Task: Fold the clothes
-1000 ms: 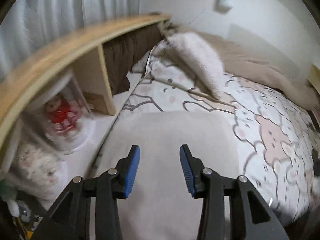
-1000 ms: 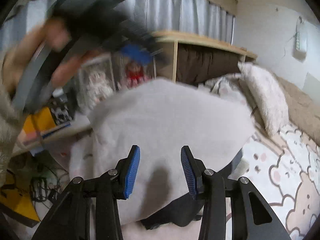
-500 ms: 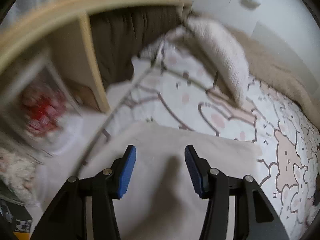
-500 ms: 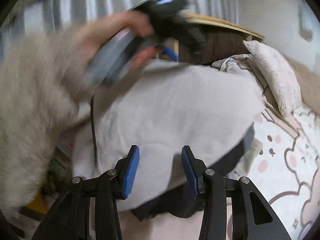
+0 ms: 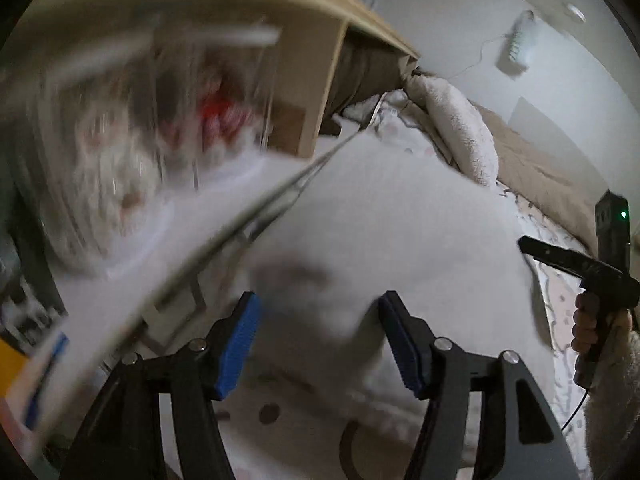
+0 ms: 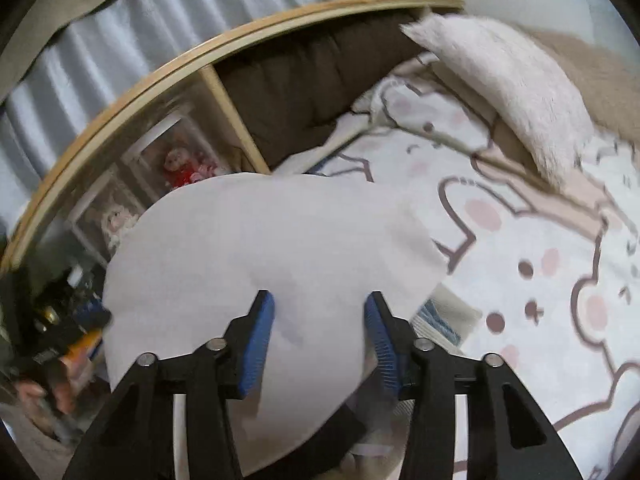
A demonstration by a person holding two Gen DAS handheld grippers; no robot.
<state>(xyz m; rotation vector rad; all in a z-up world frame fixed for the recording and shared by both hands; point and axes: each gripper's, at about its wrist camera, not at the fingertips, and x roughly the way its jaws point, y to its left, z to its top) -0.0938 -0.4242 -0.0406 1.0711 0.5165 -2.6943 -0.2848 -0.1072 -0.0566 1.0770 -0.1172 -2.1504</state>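
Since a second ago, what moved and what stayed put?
The left gripper swung away from the folded pale grey garment toward the blurred wooden shelf; it has left the right wrist view, where it crossed earlier. The right gripper now shows at the left view's edge. Both jaws stayed open, holding nothing. The garment and fluffy white pillow stayed on the bunny-print bedsheet.

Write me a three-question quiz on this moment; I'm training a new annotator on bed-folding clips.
1. True or false: the left gripper is shut on the pale garment.
2. What does the garment lie on: (a) a wooden floor, (b) the cartoon-print bedsheet, (c) a chair?
3. Which fluffy item lies near the wooden headboard shelf?

Key: 1. False, both the left and the right gripper are open. 2. b. 3. The white pillow.
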